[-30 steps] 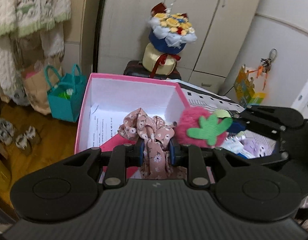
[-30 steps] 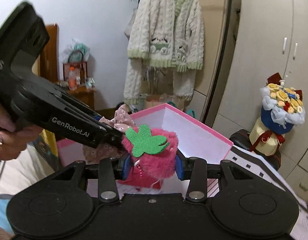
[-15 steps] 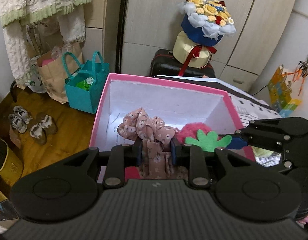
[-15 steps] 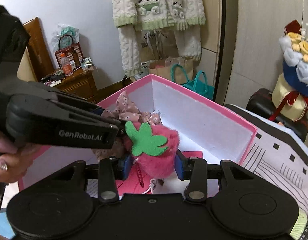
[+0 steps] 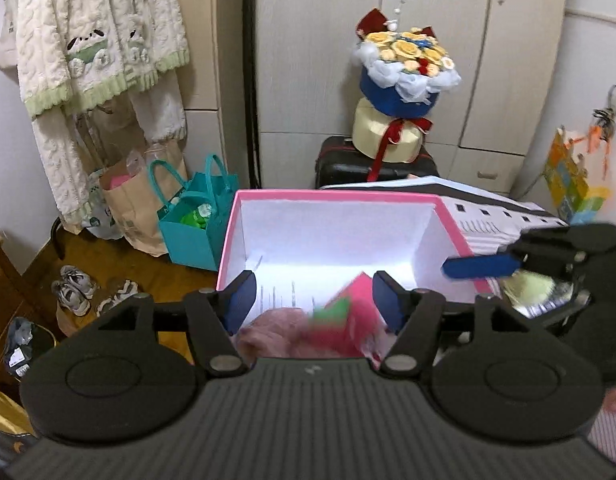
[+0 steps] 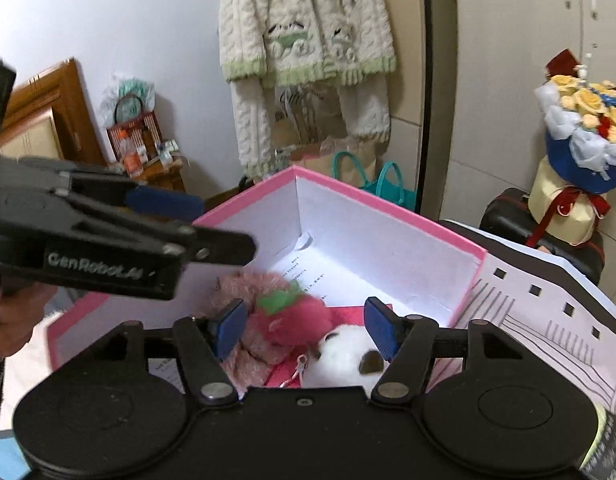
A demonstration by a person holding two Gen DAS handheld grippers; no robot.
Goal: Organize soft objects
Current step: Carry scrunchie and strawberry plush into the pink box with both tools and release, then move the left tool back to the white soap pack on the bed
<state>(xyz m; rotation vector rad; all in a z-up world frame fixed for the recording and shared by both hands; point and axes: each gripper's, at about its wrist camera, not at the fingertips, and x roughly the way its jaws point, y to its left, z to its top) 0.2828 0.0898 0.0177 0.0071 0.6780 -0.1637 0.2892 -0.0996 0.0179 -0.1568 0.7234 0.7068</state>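
Left gripper [image 5: 314, 296]: jaws have just been opening, now wide, nothing pinched. A second ago they clamped the floral pink cloth [image 5: 275, 332]; the cloth now lies blurred below and between the pads, inside the near end of the pink box [image 5: 336, 197].

Middle: fuzzy strawberry toy [image 6: 291, 318] with green leaf sits in the box, on or against the cloth [image 6: 243, 284]. Just right of it a white fluffy toy [image 6: 344, 354] lies at the near right of the box floor; can't tell if they touch.

Right gripper [image 6: 305, 330]: jaws have just been opening too, now wide. A second ago the pads squeezed the strawberry; now both pads stand clear of it, left pad close beside it.

Box floor: white printed sheet plus a pink card. A hand [image 6: 11, 320] holds the left gripper at the far left of the right wrist view.
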